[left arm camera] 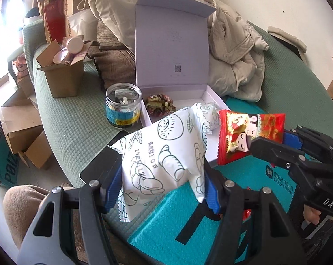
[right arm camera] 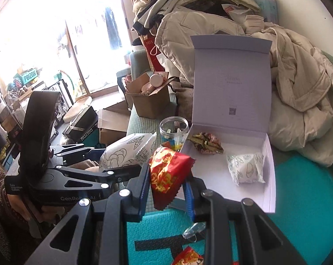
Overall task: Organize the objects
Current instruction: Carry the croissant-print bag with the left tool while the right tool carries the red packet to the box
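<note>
Green sofa cover [left arm camera: 78,119] fills the middle; at lower center the left gripper [left arm camera: 159,187] clamps a white snack bag [left arm camera: 164,161], while the right gripper [right arm camera: 166,190] pinches a red packet [right arm camera: 168,172] before the open white box [right arm camera: 269,176].

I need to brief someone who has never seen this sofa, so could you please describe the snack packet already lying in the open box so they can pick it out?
Find the white box with its lid upright on the green sofa. Inside lie two things: a crumpled dark wrapper and the white packet, printed with line drawings.
</note>
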A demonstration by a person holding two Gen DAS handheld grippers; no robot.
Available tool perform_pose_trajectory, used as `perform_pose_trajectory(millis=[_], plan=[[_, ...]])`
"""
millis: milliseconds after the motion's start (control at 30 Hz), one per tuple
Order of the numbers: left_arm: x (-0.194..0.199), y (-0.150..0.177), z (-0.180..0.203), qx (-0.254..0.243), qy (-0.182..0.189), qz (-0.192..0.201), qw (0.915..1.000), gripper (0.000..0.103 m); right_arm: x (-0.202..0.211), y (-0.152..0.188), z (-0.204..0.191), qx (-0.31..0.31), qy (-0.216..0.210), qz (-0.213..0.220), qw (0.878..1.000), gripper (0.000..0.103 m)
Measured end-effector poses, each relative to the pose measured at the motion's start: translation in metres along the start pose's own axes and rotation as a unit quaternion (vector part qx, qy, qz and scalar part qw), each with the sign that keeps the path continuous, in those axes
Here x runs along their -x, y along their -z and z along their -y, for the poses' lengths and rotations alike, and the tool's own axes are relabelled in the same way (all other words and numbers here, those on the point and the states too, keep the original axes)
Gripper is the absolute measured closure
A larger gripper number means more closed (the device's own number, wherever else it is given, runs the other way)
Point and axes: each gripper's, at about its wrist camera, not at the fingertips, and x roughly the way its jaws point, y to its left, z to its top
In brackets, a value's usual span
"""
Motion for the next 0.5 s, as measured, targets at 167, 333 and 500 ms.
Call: perform_pose_trajectory(millis=[167, 333, 500], plan=[[0.001, -0.015, -0.008, -0.004, -0.02, 0.025, 0.9995, 0.041, -0.014, -0.014, 0.006, -0.003, -0.013, 0.011, 1.0, 0.075], [-0.006, -0.025, -0.007, -0.012, -0.023, 0.033, 0.9991, 0.041, -0.02, -0.021, 0.021, -0.017, -0.008, 0.023, 1.0, 0.075], [-0.021, -0.035, 0.006, -0.03, -0.019, 0.031, 0.9989, 0.041, -0.022, -0.017, 0.039, -0.034, 0.001, 0.024, 0.999, 0.075]])
